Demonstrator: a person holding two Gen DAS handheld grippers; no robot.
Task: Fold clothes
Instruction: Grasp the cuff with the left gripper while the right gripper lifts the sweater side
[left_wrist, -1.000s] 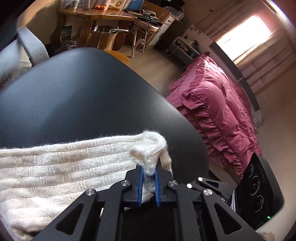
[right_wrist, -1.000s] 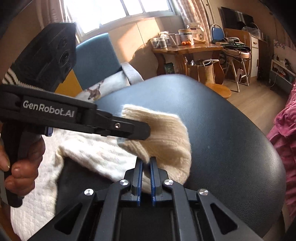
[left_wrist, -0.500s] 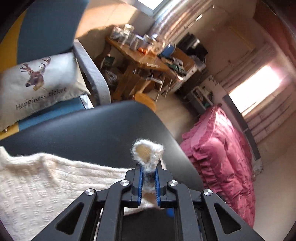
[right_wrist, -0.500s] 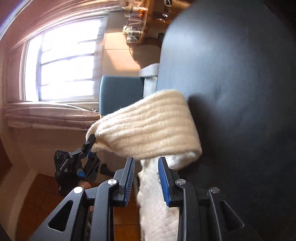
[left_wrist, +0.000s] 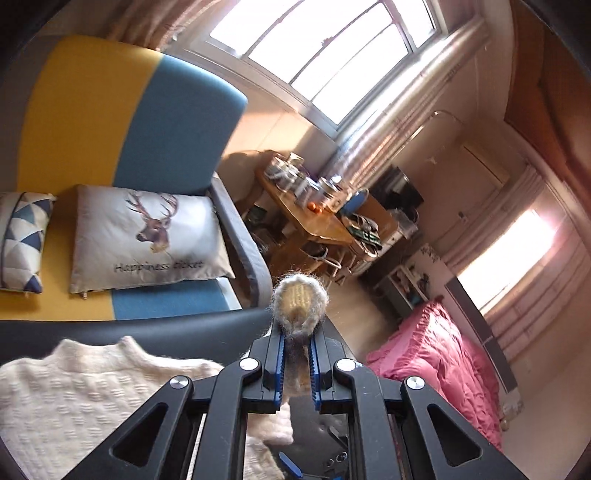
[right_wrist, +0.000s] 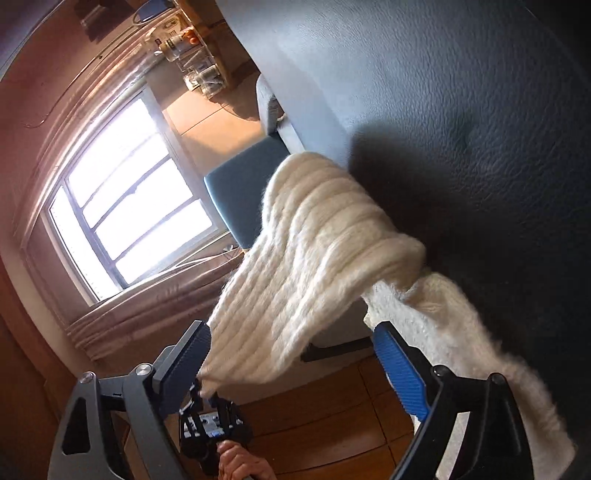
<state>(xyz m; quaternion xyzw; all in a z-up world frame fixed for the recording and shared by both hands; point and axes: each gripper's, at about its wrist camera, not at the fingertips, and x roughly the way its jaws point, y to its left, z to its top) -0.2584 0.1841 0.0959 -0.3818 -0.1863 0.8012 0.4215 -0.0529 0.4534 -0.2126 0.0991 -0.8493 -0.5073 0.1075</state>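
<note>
A cream knitted sweater (left_wrist: 74, 398) lies partly on a black leather surface (left_wrist: 184, 328). My left gripper (left_wrist: 297, 332) is shut on a bunched edge of it, and a fuzzy tuft (left_wrist: 299, 306) pokes out past the fingertips. In the right wrist view the sweater's ribbed band (right_wrist: 314, 258) hangs stretched in the air, running from the black surface (right_wrist: 480, 110) down to the left gripper (right_wrist: 210, 417), which a hand (right_wrist: 236, 461) holds. My right gripper (right_wrist: 295, 354) is wide open. The band passes in front of its gap, untouched by the blue pads (right_wrist: 400, 365).
Behind the black surface stands a blue and yellow sofa (left_wrist: 110, 110) with a deer-print pillow (left_wrist: 147, 240). A cluttered wooden table (left_wrist: 314, 221) and a pink ruffled bed (left_wrist: 443, 354) are to the right. Bright windows (right_wrist: 129, 203) fill the wall.
My right gripper has opened and let go of the sweater, rolling onto its side. My left gripper has lifted its pinched edge up off the black surface.
</note>
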